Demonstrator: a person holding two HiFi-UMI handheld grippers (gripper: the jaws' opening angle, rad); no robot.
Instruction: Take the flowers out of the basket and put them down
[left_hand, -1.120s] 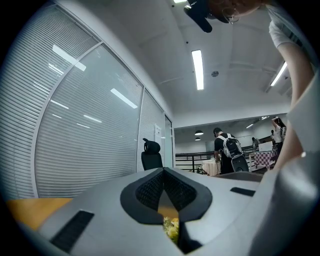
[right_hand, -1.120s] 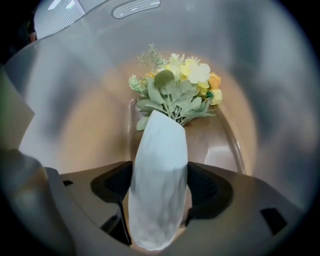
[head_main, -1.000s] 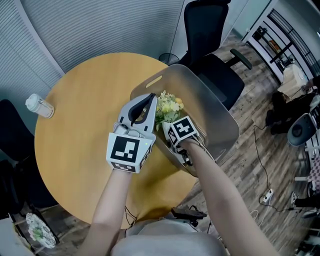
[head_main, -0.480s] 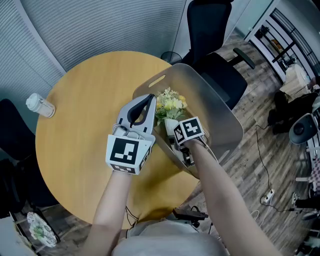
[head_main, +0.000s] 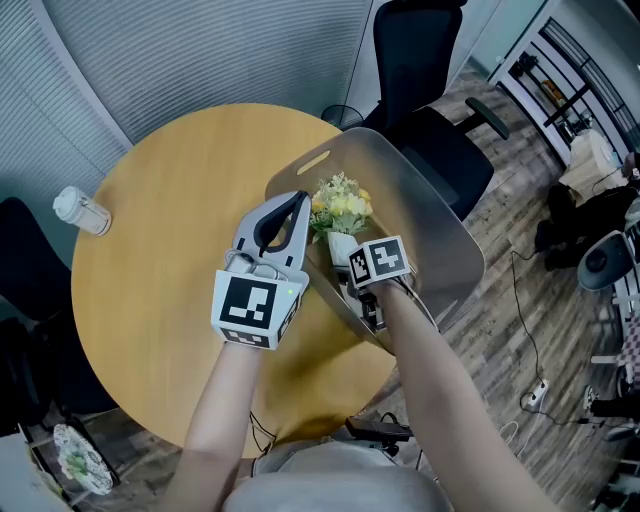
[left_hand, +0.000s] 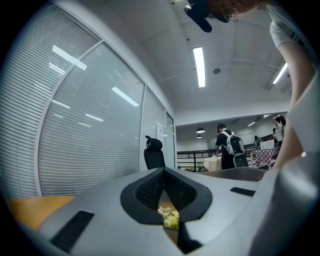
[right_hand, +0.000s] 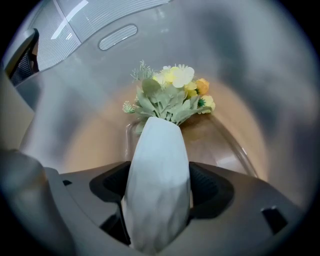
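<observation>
One vase (right_hand: 157, 150), base hidden in right gripper (right_hand: 159, 189)

Two hand-held grippers at a basket of flowers on a round bench.

The grey basket (head_main: 425, 175) sits at the right edge of the wooden bench (head_main: 165, 260), holding yellow flowers (head_main: 340, 204) in a white vase (head_main: 343, 244). The right hand-held gripper (head_main: 350, 266) reaches down into it at the vase. The left hand-held gripper (head_main: 298, 206), jaws together, is just outside the basket's left wall. A small jar (head_main: 80, 212) stands well apart at the bench's left.
</observation>
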